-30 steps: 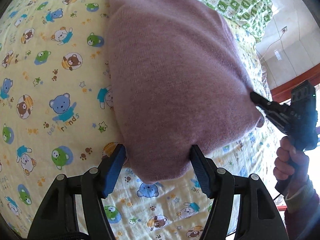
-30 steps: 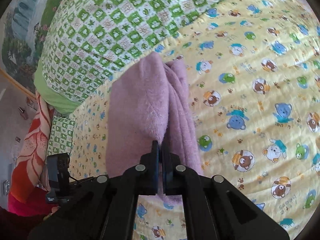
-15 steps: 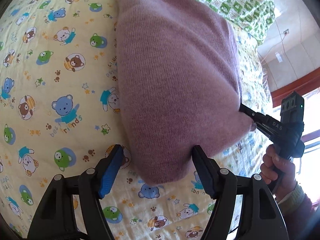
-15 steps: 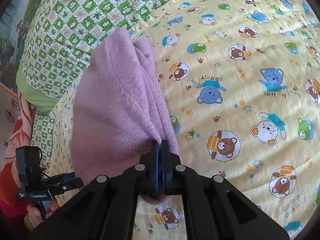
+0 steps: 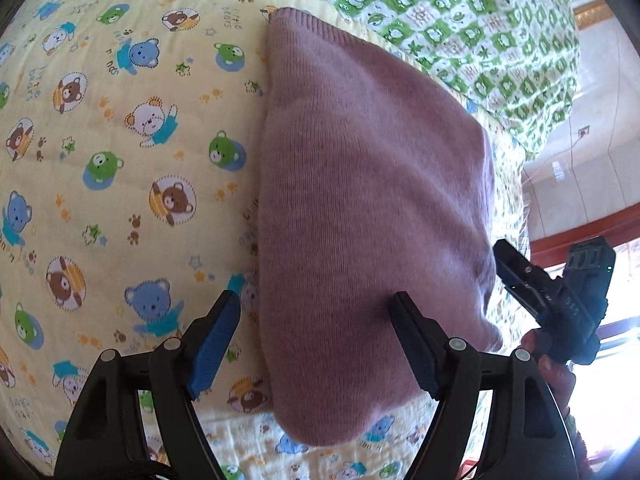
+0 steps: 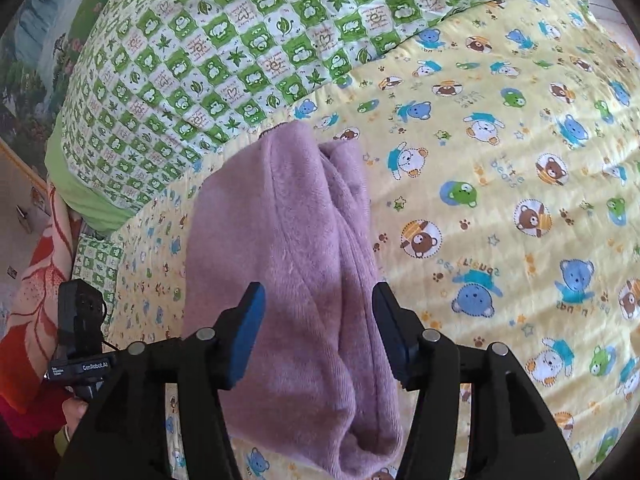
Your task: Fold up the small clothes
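A folded mauve knit garment (image 5: 360,200) lies on the yellow bear-print bed cover (image 5: 100,140). My left gripper (image 5: 316,316) is open, its jaws straddling the garment's near corner. In the right wrist view the garment (image 6: 288,248) lies in folded layers. My right gripper (image 6: 318,312) is open above its near end, holding nothing. The right gripper also shows in the left wrist view (image 5: 504,256) at the garment's right edge, its fingers apart from the cloth.
A green-and-white checked quilt (image 6: 240,48) lies along the far side of the bed, and shows in the left wrist view (image 5: 460,20). A red patterned cloth (image 6: 36,300) hangs off the bed's left side. The bed edge and a wooden frame (image 5: 580,232) are at the right.
My right gripper has opened and let go of the garment's edge, which has dropped flat onto the bed. My left gripper stayed open and shifted slightly over the garment's corner.
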